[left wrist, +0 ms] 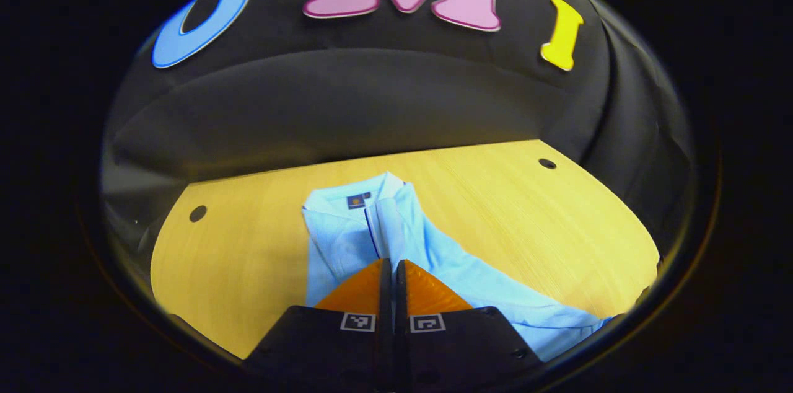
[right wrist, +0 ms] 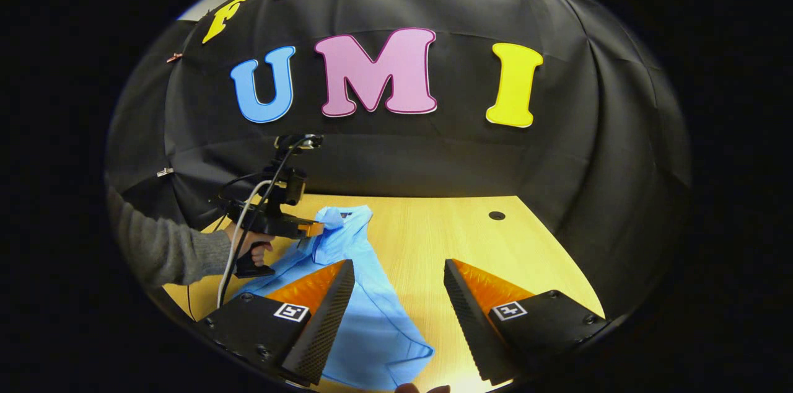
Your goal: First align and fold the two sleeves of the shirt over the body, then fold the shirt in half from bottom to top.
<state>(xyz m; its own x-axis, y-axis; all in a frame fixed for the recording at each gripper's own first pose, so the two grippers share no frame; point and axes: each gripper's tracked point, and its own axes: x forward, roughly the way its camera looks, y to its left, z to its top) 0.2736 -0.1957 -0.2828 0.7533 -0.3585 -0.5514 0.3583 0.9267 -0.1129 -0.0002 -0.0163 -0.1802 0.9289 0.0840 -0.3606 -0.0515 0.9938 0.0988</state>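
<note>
Lying on the wooden table (left wrist: 248, 256), the light blue shirt (left wrist: 347, 238) runs lengthwise from near to far in the left gripper view, its collar (left wrist: 356, 198) pointing toward the black cloth wall at the back. One sleeve (left wrist: 514, 300) trails off to the lower right across the wood. The left gripper (left wrist: 393, 266) sits low over the middle of the shirt with its two fingers pressed together; a strip of fabric rises just ahead of the tips, but whether it is pinched between them I cannot tell. In the right gripper view, a hand (right wrist: 251, 247) in a grey sleeve (right wrist: 167, 250) holds that left gripper (right wrist: 313, 229) at the raised fabric. The right gripper (right wrist: 399, 272) hangs above the table with its fingers spread wide apart, empty, the shirt (right wrist: 378, 318) under its left finger.
</note>
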